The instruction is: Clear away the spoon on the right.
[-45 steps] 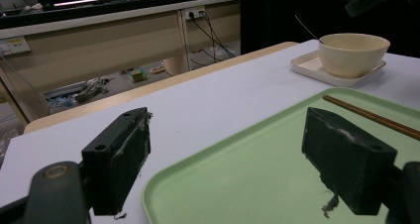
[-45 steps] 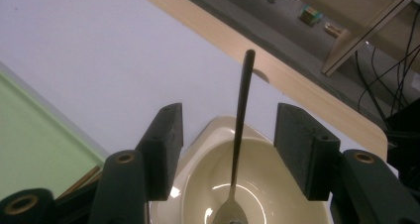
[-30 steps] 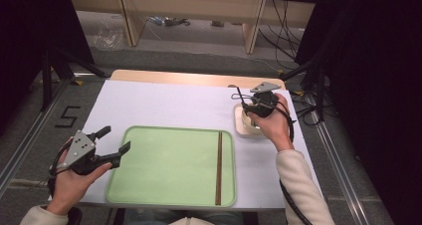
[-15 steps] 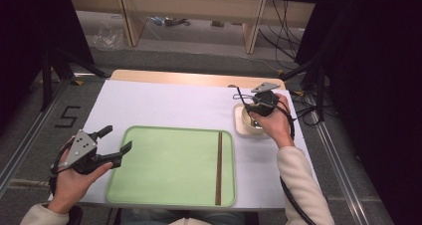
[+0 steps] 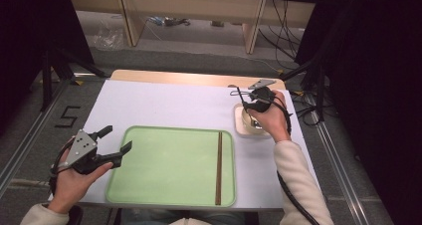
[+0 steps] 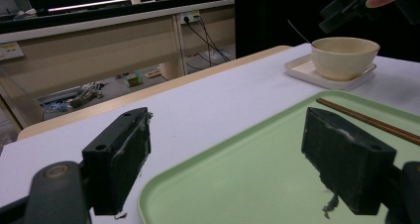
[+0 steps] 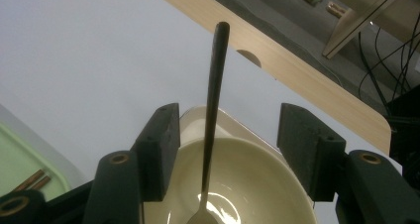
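Note:
A cream bowl [image 5: 252, 121] stands on a small square plate [image 5: 239, 128] at the table's right. In it leans a dark-handled spoon [image 7: 213, 100], bowl end down. My right gripper [image 7: 233, 140] hovers over the bowl, open, with the spoon's handle rising between its jaws, nearer the left one and untouched. From above, the right gripper [image 5: 248, 107] is at the bowl's far rim. My left gripper [image 5: 117, 139] is open and empty at the left edge of the green tray [image 5: 164, 175]. A pair of brown chopsticks [image 5: 219, 168] lies along the tray's right side.
From the left gripper [image 6: 228, 154] I see the tray's corner [image 6: 163, 199] below the jaws, with the chopsticks [image 6: 366, 120] and bowl [image 6: 344, 55] beyond. The white table top [image 5: 164, 105] has bare room behind the tray. Cables hang off the right edge.
The right hand has shifted very slightly over the bowl. The left gripper has hardly moved and stays open.

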The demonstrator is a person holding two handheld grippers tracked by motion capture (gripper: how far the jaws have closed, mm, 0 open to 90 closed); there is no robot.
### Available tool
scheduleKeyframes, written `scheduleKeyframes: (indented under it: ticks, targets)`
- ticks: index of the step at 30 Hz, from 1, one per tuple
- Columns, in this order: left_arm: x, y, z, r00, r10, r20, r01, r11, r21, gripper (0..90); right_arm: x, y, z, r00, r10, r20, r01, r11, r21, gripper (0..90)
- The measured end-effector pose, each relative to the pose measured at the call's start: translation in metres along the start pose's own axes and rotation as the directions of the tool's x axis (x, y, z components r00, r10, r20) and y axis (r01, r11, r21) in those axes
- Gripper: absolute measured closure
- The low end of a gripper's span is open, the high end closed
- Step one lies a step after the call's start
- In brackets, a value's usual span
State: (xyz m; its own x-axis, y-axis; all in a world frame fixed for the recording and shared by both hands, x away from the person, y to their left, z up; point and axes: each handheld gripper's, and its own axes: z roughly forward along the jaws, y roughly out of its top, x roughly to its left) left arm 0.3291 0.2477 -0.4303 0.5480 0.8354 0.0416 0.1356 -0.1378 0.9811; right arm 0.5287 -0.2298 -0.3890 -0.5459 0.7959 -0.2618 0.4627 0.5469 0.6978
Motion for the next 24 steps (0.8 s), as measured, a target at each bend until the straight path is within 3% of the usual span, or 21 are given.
scheduleKeyframes:
  ticks: [18, 24]
  targets:
    - [0.0003, -0.0002, 0.0, 1.0, 0.0, 0.002, 0.0, 1.0, 0.004, 18.7, -0.0017, 0.0064, 0.0063, 0.9995, 0.031, 0.001, -0.031, 0.999, 0.014, 48.1]
    - [0.0004, -0.0002, -0.0002, 1.0, 0.002, 0.002, -0.002, 1.0, 0.003, 18.7, -0.0006, 0.0083, 0.0103, 1.0, 0.006, -0.002, -0.006, 1.0, 0.008, 51.3]
